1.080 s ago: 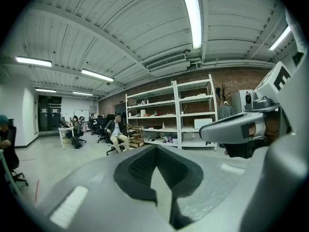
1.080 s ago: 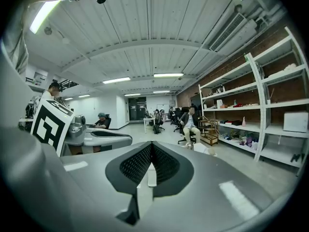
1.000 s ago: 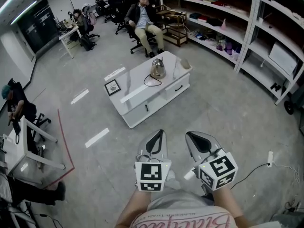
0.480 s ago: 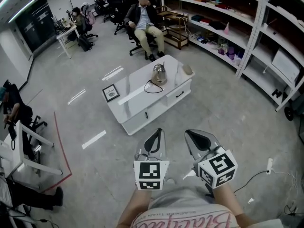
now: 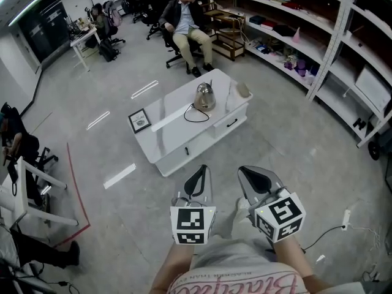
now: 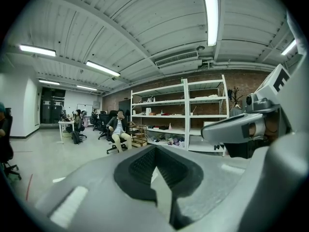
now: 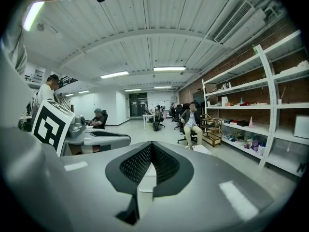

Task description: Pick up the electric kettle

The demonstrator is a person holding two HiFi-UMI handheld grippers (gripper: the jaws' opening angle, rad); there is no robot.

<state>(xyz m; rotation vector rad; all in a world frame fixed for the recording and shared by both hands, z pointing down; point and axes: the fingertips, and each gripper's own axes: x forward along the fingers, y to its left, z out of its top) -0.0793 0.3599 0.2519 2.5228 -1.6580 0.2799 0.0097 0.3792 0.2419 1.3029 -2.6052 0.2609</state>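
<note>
The silver electric kettle (image 5: pixel 204 96) stands upright on a low white table (image 5: pixel 165 127), far ahead of me across the grey floor. Its black cord (image 5: pixel 195 111) loops on the tabletop beside it. My left gripper (image 5: pixel 204 171) and right gripper (image 5: pixel 244 171) are held side by side in front of my body, well short of the table. Both point toward it, jaws together, nothing between them. In the left gripper view the left gripper (image 6: pixel 155 154) shows its tips meeting. The right gripper (image 7: pixel 151 144) looks the same in its own view.
A framed picture (image 5: pixel 139 120) lies at the table's left end and a beige object (image 5: pixel 243 90) at its right end. A person sits in a chair (image 5: pixel 184 26) beyond the table. Long white shelves (image 5: pixel 318 48) line the right; a desk (image 5: pixel 27 192) stands left.
The table and kettle sit slightly lower and nearer in the head view as I walk forward. Both grippers keep their place in front of me, still shut.
</note>
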